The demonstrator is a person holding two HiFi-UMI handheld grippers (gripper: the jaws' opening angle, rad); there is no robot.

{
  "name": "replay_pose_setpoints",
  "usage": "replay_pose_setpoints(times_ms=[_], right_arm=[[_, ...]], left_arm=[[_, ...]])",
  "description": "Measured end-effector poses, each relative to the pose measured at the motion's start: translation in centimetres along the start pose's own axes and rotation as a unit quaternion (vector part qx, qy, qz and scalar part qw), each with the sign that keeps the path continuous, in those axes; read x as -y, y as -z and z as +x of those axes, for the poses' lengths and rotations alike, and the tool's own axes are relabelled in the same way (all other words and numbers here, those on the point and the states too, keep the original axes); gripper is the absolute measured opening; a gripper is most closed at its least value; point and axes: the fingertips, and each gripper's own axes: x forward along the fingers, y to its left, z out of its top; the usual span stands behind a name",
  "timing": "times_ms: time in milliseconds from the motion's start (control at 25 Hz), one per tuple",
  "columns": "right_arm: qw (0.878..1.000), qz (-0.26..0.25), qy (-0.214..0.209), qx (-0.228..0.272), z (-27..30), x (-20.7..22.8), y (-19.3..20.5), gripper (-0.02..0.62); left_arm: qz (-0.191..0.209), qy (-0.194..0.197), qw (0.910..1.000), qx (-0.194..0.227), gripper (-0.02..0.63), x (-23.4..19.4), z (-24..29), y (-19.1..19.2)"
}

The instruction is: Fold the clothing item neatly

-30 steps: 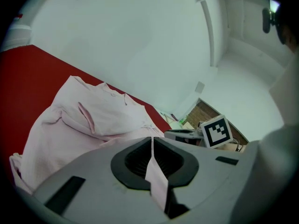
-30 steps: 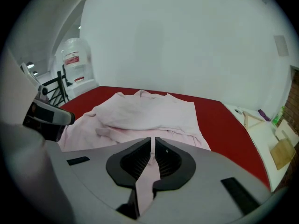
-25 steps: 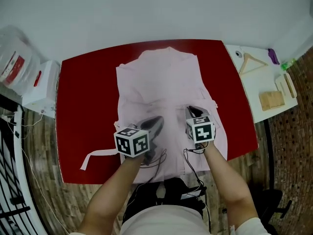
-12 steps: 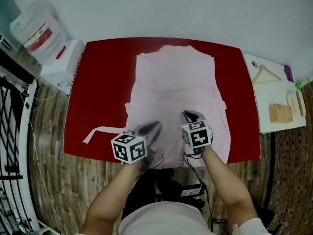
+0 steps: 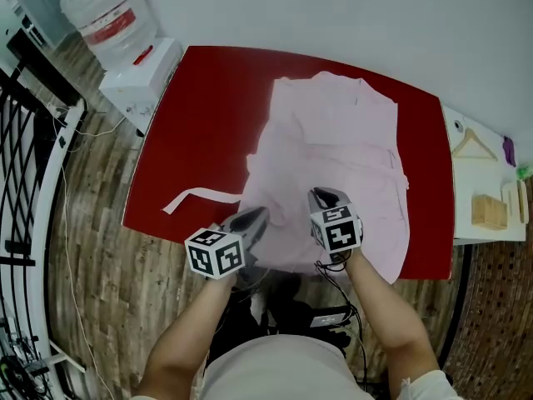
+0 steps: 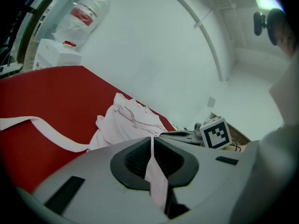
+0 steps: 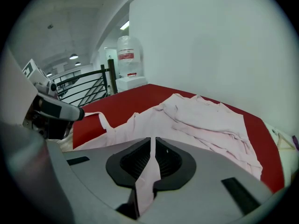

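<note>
Both grippers have drawn back toward the counter's near edge since the earlier frame, taking the hem with them, and the head view has swung so the counter now sits skewed.

Nearest the person, the left gripper point(image 6: 152, 161) has its jaws pressed together on a thin fold of pink cloth, which runs up between the pads. The right gripper point(image 7: 151, 158) is the same: jaws nearly closed, pinching a strip of the same fabric. They hold the near hem side by side, the left one at the counter's edge and the right one a little further in.

Beyond them the pink garment point(image 5: 333, 152) lies spread lengthwise on the red counter point(image 5: 208, 115), its collar end toward the far wall and rumpled folds across its middle. A loose strap point(image 5: 196, 197) trails off its left side over the bare red surface.

The step in hand looks like tugging the hem to pull the cloth flat before a fold. The next move probably calls for lifting both pinched points together, level with each other, and carrying the hem over toward the collar without letting the strap drag along.

Further off stand a water bottle point(image 5: 104, 11) at the left and a hanger point(image 5: 475, 144) at the right.
</note>
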Motion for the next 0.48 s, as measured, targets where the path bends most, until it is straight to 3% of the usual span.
replay_pose_setpoints(times_ms=[480], right_arm=[[0.999, -0.009, -0.040, -0.023, 3.7, -11.2, -1.0, 0.037]], left_arm=[[-0.036, -0.027, 0.9988, -0.017, 0.017, -8.2, -7.5, 1.9]])
